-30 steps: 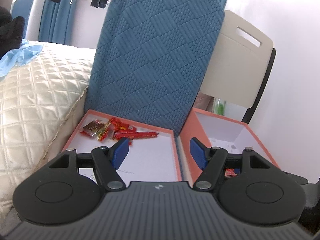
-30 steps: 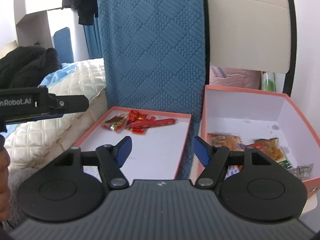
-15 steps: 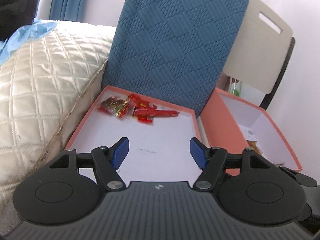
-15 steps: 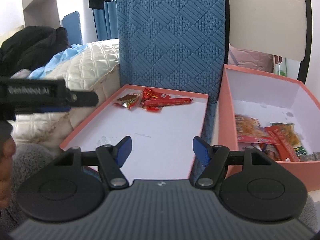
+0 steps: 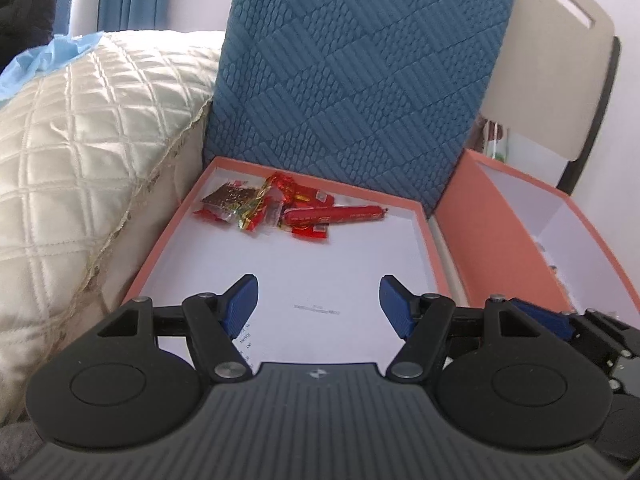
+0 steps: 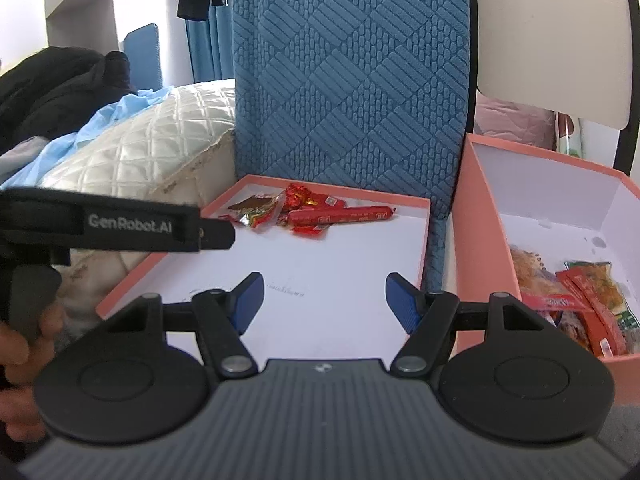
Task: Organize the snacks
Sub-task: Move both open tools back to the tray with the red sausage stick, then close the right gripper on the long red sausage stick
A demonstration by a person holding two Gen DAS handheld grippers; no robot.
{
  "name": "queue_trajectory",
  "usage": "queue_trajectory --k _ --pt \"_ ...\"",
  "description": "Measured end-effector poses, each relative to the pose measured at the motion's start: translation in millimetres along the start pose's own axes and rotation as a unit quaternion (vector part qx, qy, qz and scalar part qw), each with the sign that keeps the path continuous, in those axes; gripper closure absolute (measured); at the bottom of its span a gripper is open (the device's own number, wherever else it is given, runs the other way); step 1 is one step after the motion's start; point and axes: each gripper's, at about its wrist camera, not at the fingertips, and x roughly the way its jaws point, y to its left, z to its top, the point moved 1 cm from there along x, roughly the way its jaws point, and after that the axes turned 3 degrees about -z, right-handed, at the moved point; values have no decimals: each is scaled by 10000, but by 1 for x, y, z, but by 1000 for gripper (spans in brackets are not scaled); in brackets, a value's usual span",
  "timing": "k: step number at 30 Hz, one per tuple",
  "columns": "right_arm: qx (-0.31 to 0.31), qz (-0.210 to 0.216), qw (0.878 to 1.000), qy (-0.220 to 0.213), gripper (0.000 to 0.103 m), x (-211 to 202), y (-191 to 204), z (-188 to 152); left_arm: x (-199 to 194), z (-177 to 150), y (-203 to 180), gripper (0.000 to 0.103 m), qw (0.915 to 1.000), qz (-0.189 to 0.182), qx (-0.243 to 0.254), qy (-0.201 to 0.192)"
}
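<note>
A shallow pink lid [image 5: 154,248] [image 6: 425,236] with a white floor holds a small heap of red snack packets [image 5: 256,208] [image 6: 276,210] and a long red sausage stick [image 5: 334,215] [image 6: 340,216] at its far end. To its right stands a deeper pink box [image 5: 500,240] [image 6: 486,248], with several snack packets [image 6: 576,304] on its floor. My left gripper [image 5: 318,304] hovers open over the lid's near half, nothing between its blue pads. My right gripper [image 6: 324,300] is open too, above the lid's near right part, with nothing in it.
A blue quilted cushion [image 5: 356,80] stands upright behind the lid. A cream quilted bedcover [image 5: 80,140] bulges along the lid's left side. A beige chair back [image 5: 552,64] rises behind the box. In the right wrist view, a hand [image 6: 20,344] holds the left gripper's body [image 6: 132,224] at left.
Both grippers have dropped lower and come forward over the lid. The snack heap and the deep box look nearer. Neither pair of jaws has changed its width.
</note>
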Motion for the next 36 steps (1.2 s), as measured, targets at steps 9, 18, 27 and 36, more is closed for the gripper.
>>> queue_trajectory --k 9,18,27,36 --pt "191 22 9997 116 34 32 -11 9 38 1 18 31 9990 -78 -398 209" --pt "319 -299 9988 199 34 70 -28 25 70 14 40 31 9962 29 -814 293" --pt "594 -51 9974 393 34 112 -29 49 112 31 45 31 9957 59 -759 534" --pt "1234 137 9888 830 34 173 -46 74 159 46 34 31 9954 412 -9 862"
